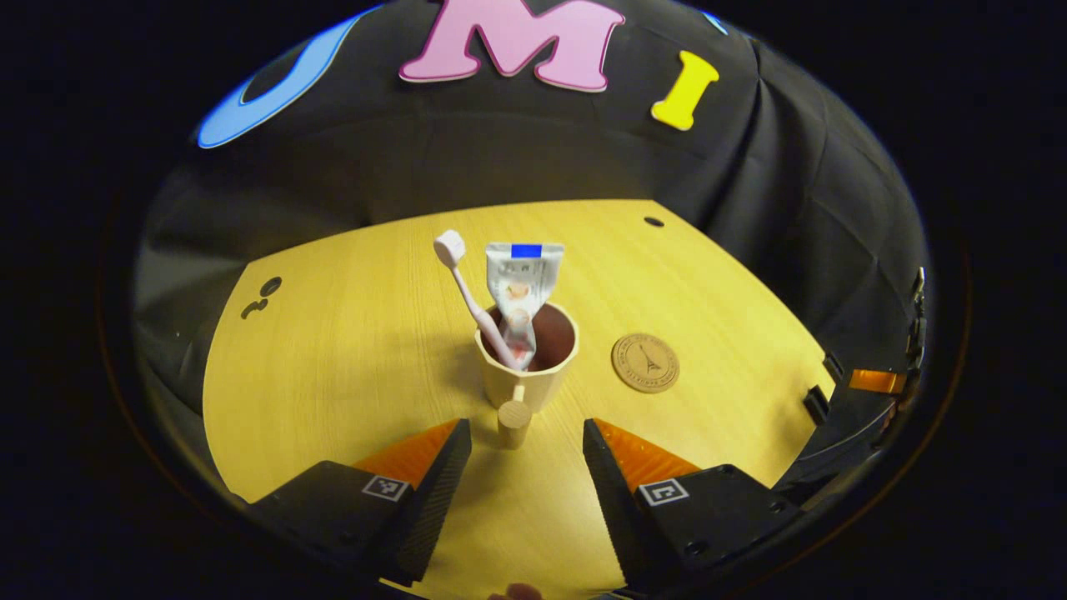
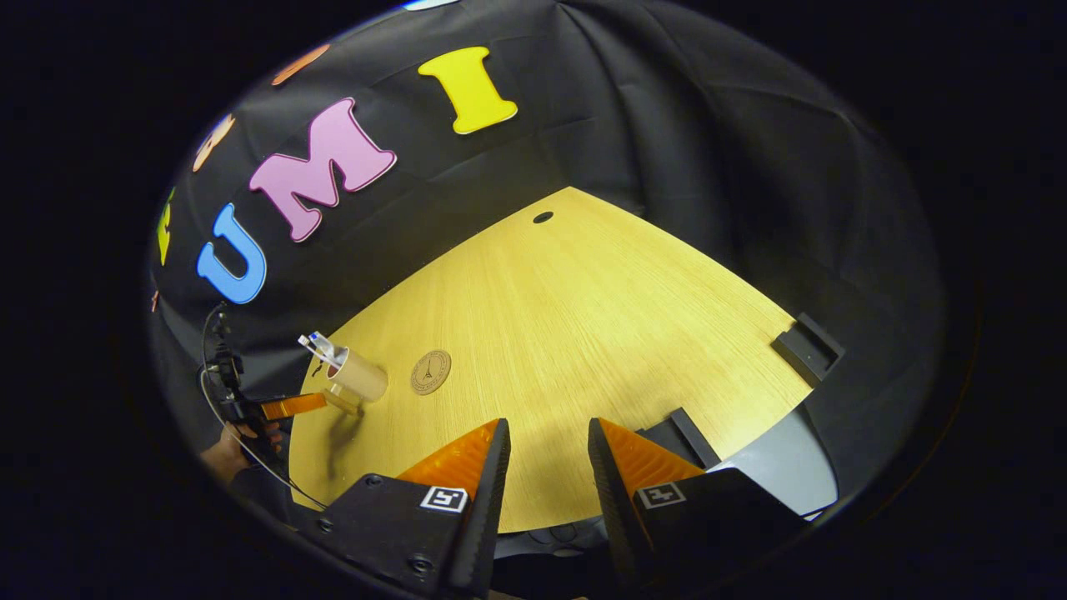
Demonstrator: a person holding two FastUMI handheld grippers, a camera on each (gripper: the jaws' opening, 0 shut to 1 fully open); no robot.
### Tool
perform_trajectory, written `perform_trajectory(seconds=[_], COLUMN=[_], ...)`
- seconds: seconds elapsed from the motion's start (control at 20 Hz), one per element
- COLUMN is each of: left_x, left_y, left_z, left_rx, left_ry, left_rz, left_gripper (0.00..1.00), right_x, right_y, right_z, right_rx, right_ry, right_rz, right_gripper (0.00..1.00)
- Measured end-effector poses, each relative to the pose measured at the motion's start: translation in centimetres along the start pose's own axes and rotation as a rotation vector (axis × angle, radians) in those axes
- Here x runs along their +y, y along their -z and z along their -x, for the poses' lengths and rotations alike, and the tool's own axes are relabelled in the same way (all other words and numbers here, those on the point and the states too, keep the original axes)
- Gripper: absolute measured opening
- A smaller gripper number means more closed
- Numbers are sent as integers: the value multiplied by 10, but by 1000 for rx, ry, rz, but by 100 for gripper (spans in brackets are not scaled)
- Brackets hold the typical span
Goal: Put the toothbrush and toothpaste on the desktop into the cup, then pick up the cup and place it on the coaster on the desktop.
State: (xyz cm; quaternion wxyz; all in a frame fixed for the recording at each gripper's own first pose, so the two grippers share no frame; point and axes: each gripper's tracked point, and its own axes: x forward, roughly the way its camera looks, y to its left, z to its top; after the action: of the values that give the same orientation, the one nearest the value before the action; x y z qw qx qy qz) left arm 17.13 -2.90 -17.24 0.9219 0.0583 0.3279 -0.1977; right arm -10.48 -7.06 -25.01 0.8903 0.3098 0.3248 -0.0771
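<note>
A beige cup point(image 1: 533, 379) with a brown inside stands upright on the wooden desktop point(image 1: 350, 367). A white toothbrush point(image 1: 471, 300) leans in it, head up, beside a white toothpaste tube point(image 1: 518, 287) that stands in it too. The cup's handle point(image 1: 514, 418) points toward my left gripper point(image 1: 525, 433), which is open, its fingertips on either side of the handle and not touching it. A round brown coaster point(image 1: 645, 362) lies just right of the cup. In the right gripper view, the cup point(image 2: 360, 379) and coaster point(image 2: 430, 372) lie far left. My right gripper point(image 2: 546, 435) is open over bare desktop.
The desktop has small holes at the back point(image 1: 653, 222) and at the left point(image 1: 270, 286). Black brackets point(image 2: 807, 343) sit on its right edge. A hand point(image 2: 225, 454) holds the left gripper point(image 2: 313, 403) beside the cup. Black cloth walls surround the desk.
</note>
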Motion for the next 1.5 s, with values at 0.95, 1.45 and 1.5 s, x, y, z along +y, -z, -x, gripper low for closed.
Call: perform_trajectory(seconds=[0.95,1.45,1.5], left_x=[12,17,11], left_y=[15,-4,-8], left_z=[-85,-75,-70], left_rx=[348,257,252], left_ry=[-5,-62,-55], left_rz=[-103,-98,-97], left_gripper=[55,36,36], right_x=[-20,-24,-24], right_y=[7,3,2], right_z=[8,6,5], right_rx=[-16,-14,-12], right_ry=[50,46,45], right_rz=[-53,-63,-61], right_gripper=[59,58,59])
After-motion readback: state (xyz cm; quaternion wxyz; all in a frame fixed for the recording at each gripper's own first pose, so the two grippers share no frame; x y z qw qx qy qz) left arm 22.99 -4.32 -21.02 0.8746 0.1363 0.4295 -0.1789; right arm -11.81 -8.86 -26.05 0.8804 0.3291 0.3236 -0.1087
